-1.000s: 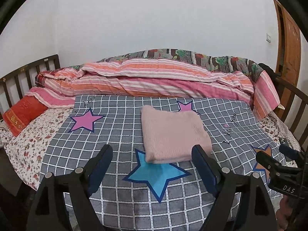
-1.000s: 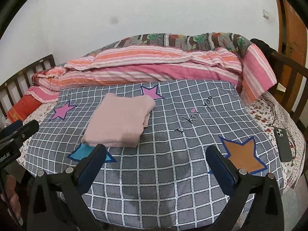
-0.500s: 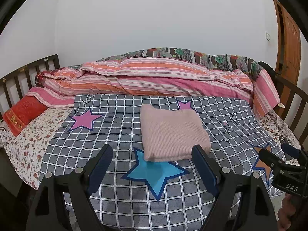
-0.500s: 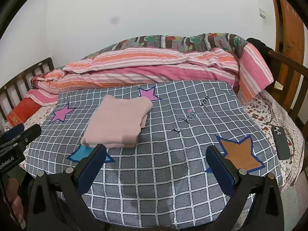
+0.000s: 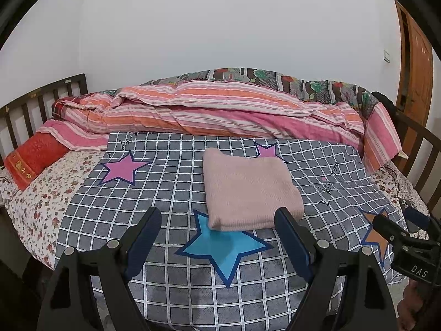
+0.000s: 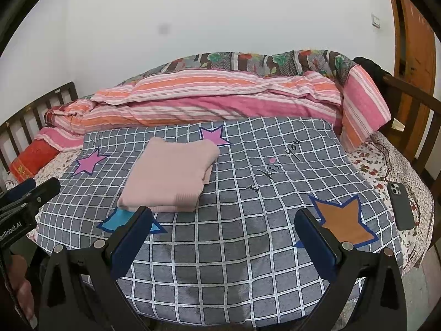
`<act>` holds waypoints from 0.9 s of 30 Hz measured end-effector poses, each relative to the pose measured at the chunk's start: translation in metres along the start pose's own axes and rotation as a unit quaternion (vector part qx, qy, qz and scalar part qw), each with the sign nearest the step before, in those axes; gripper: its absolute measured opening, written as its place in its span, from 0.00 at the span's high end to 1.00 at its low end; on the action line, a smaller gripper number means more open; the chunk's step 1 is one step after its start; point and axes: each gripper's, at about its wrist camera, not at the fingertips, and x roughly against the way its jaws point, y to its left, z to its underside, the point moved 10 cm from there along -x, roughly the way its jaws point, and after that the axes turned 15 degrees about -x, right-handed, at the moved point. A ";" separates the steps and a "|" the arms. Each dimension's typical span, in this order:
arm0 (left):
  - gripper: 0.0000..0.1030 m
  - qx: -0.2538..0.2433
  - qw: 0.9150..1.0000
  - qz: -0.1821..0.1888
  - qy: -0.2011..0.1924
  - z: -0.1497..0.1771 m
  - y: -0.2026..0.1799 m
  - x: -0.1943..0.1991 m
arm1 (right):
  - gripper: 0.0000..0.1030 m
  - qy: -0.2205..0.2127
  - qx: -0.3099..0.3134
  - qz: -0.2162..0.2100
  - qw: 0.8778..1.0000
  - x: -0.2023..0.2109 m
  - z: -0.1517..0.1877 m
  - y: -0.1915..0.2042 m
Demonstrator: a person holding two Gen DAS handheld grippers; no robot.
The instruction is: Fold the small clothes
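Pink knitwear [image 5: 249, 190] lies folded into a neat rectangle on the grey checked sheet [image 5: 171, 187], its near edge overlapping the tip of the blue star [image 5: 223, 245] and its far corner touching a small purple star [image 5: 266, 150]. Layers show along the right side, so the folding of this piece looks finished. Both tools hang short of it, apart from the cloth: the left gripper [image 5: 217, 230] has its jaws spread wide with nothing between them, and the right gripper [image 6: 224, 230] is likewise spread and empty. Beyond lie a striped quilt [image 5: 220, 113], a red pillow [image 5: 33, 160] and a phone [image 6: 399, 205]. Next would likely be setting the bundle aside or fetching another garment; none is in view.
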 end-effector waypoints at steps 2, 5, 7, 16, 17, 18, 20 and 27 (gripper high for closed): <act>0.19 0.001 1.000 0.000 0.001 0.001 0.001 0.000 | 0.02 0.001 0.000 0.000 1.000 0.000 0.000 0.001; 0.19 0.001 1.000 0.000 0.000 0.001 0.001 -0.001 | 0.02 0.000 0.002 0.001 1.000 0.000 0.000 0.003; 0.19 0.001 1.000 0.000 0.000 0.001 0.001 -0.001 | 0.02 0.001 0.002 0.000 1.000 0.001 0.001 0.004; 0.19 0.002 1.000 -0.002 0.001 0.003 0.002 0.000 | 0.02 0.005 0.001 -0.003 1.000 0.000 0.001 0.005; 0.19 0.003 1.000 -0.002 0.001 0.003 0.002 -0.001 | 0.02 0.005 0.001 -0.003 1.000 0.000 0.001 0.005; 0.19 0.002 1.000 -0.002 0.001 0.003 0.002 0.000 | 0.02 0.005 0.001 -0.003 1.000 0.000 0.002 0.005; 0.19 0.002 1.000 -0.002 0.001 0.003 0.002 0.000 | 0.02 0.005 0.001 -0.003 1.000 0.000 0.002 0.005; 0.19 0.003 1.000 -0.002 0.000 0.003 0.004 0.000 | 0.02 0.008 -0.002 -0.003 1.000 0.000 0.004 0.005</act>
